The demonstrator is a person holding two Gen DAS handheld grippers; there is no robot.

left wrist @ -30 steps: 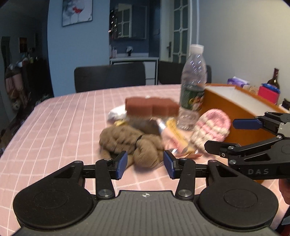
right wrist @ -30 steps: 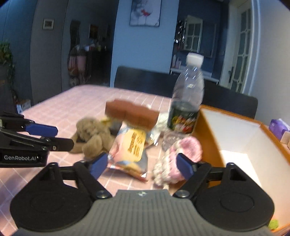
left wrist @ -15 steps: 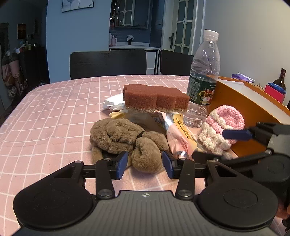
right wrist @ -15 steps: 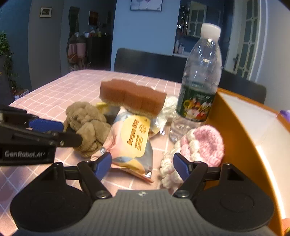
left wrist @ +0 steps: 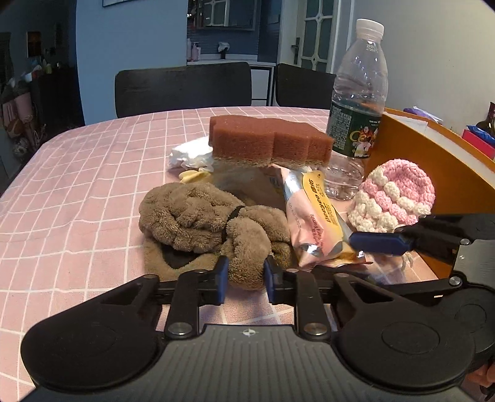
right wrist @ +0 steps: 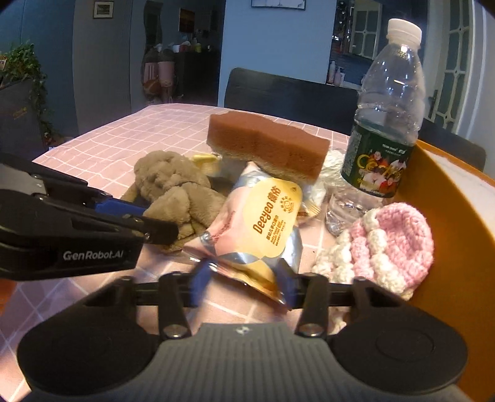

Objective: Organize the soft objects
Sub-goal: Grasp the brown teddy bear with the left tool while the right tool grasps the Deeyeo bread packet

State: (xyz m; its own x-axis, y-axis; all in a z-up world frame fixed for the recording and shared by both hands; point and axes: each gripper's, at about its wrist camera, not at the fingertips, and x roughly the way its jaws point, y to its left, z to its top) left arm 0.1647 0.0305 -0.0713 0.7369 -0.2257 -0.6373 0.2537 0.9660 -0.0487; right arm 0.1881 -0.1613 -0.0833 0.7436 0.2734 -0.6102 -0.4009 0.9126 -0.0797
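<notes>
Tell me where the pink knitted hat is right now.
The pink knitted hat lies on the tablecloth at the right in both views, against the orange box, just in front of the water bottle.

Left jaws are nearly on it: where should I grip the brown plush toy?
Grip the near rounded lobe of the brown plush toy, straight from the front. It bulges toward the left gripper, whose open jaws already flank it, clear of the foil snack packet.

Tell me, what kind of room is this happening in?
Most likely a home dining room: a table under a pink checked tablecloth, dark dining chairs pushed up behind it, and framed pictures on blue walls. Household clutter, such as a water bottle, fits that.
</notes>
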